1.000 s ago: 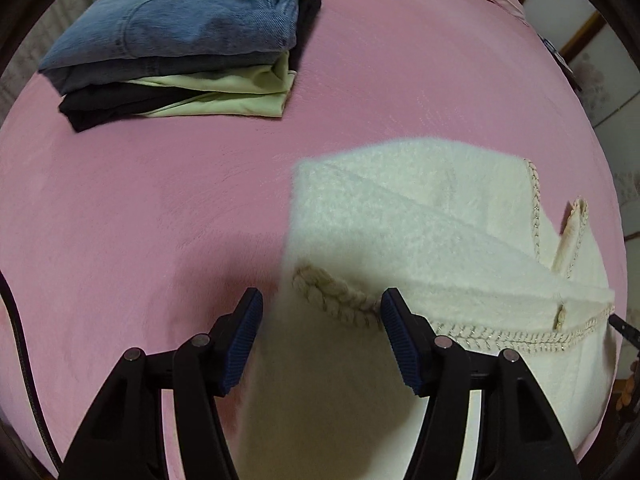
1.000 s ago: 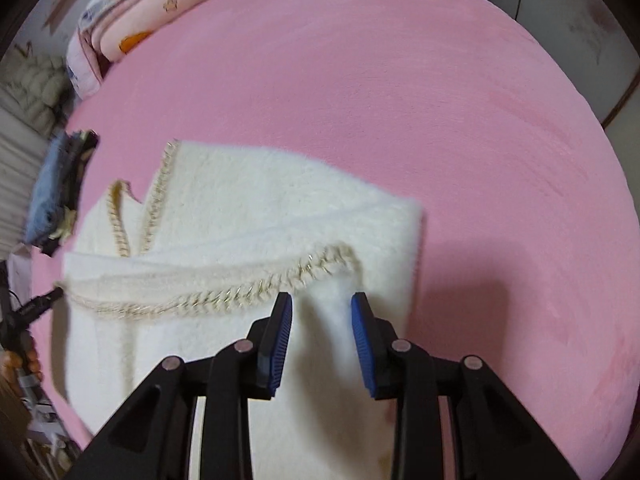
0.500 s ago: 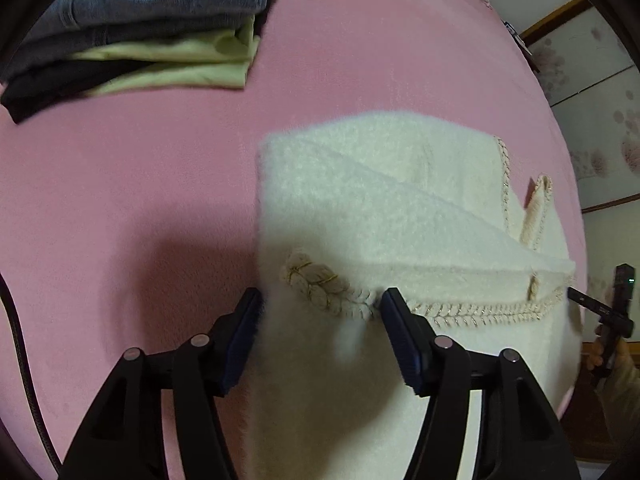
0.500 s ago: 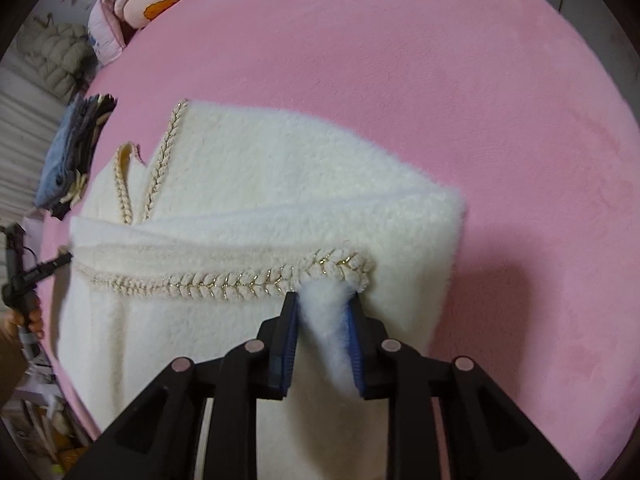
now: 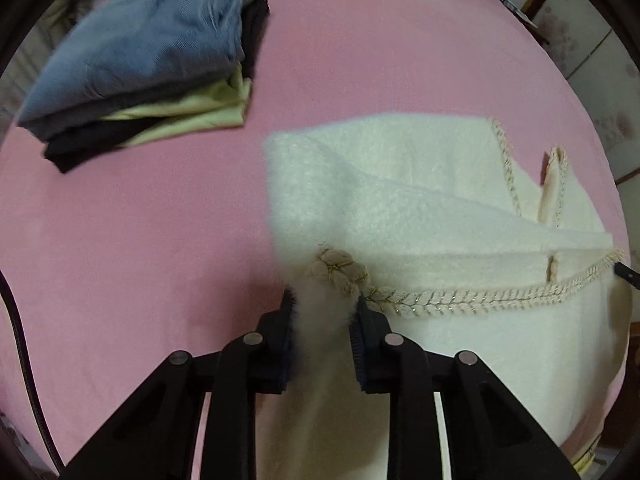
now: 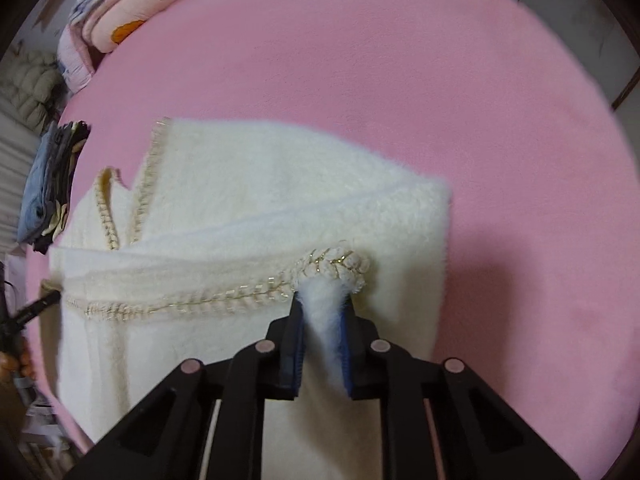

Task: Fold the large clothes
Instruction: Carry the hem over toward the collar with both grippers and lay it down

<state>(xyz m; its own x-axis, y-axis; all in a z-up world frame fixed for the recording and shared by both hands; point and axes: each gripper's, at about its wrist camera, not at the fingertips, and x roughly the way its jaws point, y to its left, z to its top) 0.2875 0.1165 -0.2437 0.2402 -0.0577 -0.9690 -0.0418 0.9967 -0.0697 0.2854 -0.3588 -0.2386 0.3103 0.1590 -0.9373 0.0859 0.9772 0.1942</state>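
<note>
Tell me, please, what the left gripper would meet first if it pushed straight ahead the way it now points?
The left gripper, already shut on the white coat, would run first into the braided trim just ahead, then more coat; depth is hard to judge.

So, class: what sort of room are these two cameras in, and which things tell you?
Most likely a bedroom: a wide pink bed cover serves as the work surface, folded quilts sit at its far edge, and a stack of folded clothes lies on it.
</note>
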